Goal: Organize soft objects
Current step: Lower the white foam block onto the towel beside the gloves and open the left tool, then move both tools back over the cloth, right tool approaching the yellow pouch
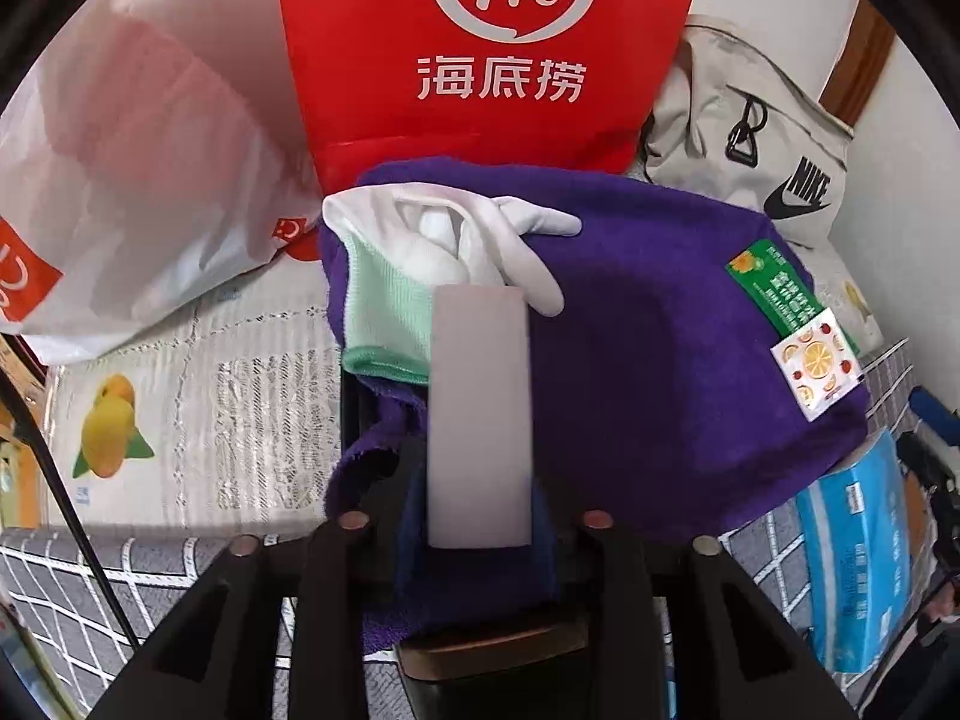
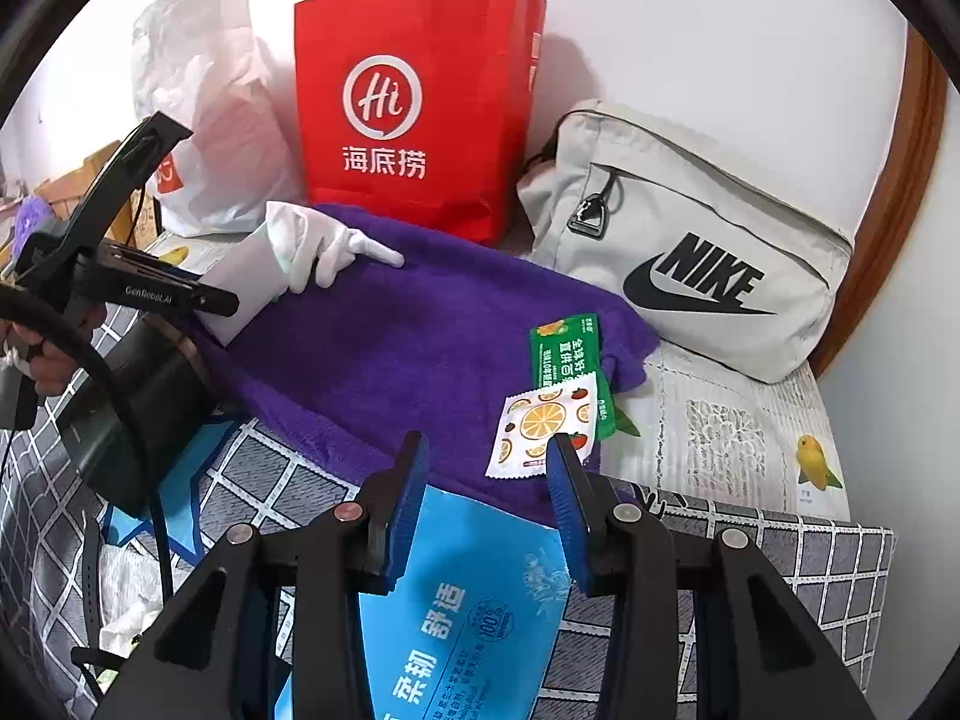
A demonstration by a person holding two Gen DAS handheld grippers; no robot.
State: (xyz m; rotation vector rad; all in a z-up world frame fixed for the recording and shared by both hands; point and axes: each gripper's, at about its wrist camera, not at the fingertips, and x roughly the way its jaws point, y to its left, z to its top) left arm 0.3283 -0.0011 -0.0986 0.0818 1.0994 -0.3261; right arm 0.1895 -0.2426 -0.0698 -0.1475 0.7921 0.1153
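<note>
Left gripper [image 1: 480, 408], centre of the left wrist view: clamped on the white glove [image 1: 456, 240] with mint cuff, and seemingly on a fold of the purple towel [image 1: 660, 348] too. Above, the red paper bag [image 1: 480, 60]; upper right, the grey Nike bag [image 1: 750, 138]; right edge of the towel, two snack sachets [image 1: 804, 354].

Right gripper [image 2: 489, 468], lower centre of the right wrist view: jaws wide, holding nothing, above the blue tissue pack [image 2: 474, 600]. Fruit-print sachet [image 2: 543, 420] just beyond the tips.

Probably early: towel unfolded, sachets loose on it.

Only the right view shows the bag's open top and handles; only the left shows the clamp closely.
</note>
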